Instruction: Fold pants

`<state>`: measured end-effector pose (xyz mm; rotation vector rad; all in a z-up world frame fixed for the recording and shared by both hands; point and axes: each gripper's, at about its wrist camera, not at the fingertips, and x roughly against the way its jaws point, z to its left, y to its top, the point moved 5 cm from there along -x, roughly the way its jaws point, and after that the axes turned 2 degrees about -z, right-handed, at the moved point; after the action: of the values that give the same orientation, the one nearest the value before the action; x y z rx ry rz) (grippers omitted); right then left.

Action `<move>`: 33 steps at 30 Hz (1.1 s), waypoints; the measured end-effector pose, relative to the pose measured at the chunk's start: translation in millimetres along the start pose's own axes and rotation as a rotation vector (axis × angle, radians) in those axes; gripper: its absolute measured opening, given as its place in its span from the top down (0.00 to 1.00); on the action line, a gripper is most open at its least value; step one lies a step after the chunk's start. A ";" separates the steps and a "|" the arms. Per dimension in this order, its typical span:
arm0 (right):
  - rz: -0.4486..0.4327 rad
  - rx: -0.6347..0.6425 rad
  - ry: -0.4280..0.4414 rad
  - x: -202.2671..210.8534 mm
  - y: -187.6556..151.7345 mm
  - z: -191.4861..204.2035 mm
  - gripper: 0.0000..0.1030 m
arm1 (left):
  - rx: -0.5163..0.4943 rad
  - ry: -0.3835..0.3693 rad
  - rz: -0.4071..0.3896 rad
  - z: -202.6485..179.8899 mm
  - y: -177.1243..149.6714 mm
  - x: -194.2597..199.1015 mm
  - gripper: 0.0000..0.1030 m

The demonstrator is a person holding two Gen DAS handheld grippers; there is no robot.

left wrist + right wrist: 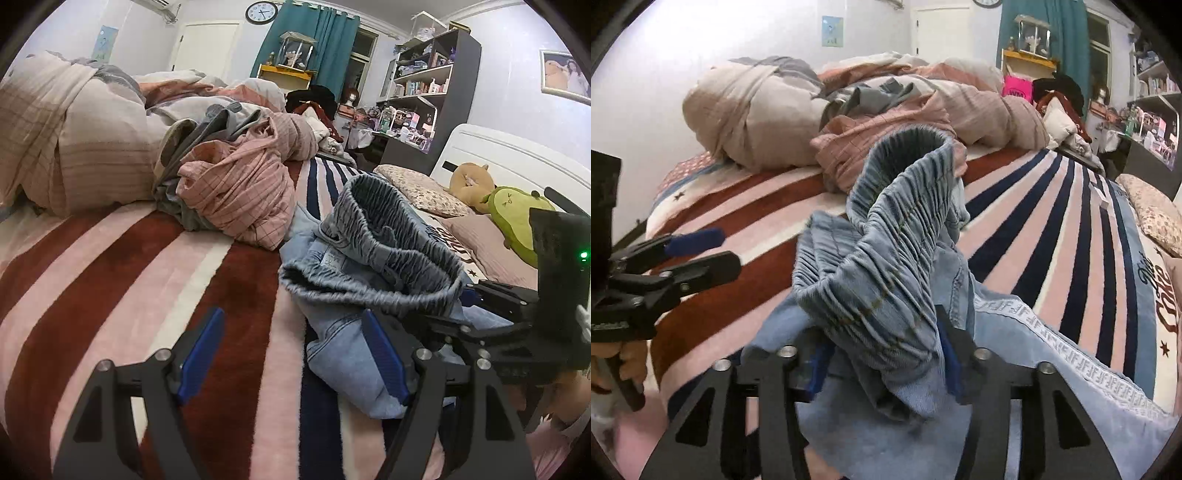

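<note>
Light blue denim pants (pixel 354 266) with a gathered elastic waistband (pixel 886 266) lie bunched on the striped bedspread (pixel 147 266). My left gripper (pixel 295 354) is open over the spread, its right finger at the edge of the denim. It also shows in the right wrist view (pixel 701 251). My right gripper (pixel 882 373) has its jaws set around the bunched waistband, which stands up between the blue pads. The right gripper also shows in the left wrist view (pixel 469 299) behind the waistband. A white patterned side stripe (pixel 1052 339) runs along one leg.
A pile of pink checked clothing (pixel 240 192) and a rolled duvet (pixel 74 140) lie further up the bed. Pillows (pixel 417 192) and a green plush toy (pixel 517 218) sit by the white headboard. Shelves (pixel 424 85) stand beyond the bed.
</note>
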<state>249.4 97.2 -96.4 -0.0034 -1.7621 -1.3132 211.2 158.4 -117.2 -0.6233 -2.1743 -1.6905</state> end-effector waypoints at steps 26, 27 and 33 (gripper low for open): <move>0.062 -0.493 -0.134 97.8 -63.9 -118.0 0.84 | -0.043 -0.016 0.038 -13.6 -7.1 -7.2 0.26; 0.072 -0.497 -0.134 97.1 -68.4 -120.1 0.84 | -0.061 -0.037 0.054 -18.7 -9.6 -9.4 0.24; 0.151 -0.527 -0.134 93.7 -87.4 -132.6 0.81 | -0.207 -0.125 0.132 -60.4 -28.5 -22.2 0.22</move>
<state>237.9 -86.9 -99.1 -0.5190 -1.4420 -1.6545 214.3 90.8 -136.7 -0.9288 -2.0029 -1.8639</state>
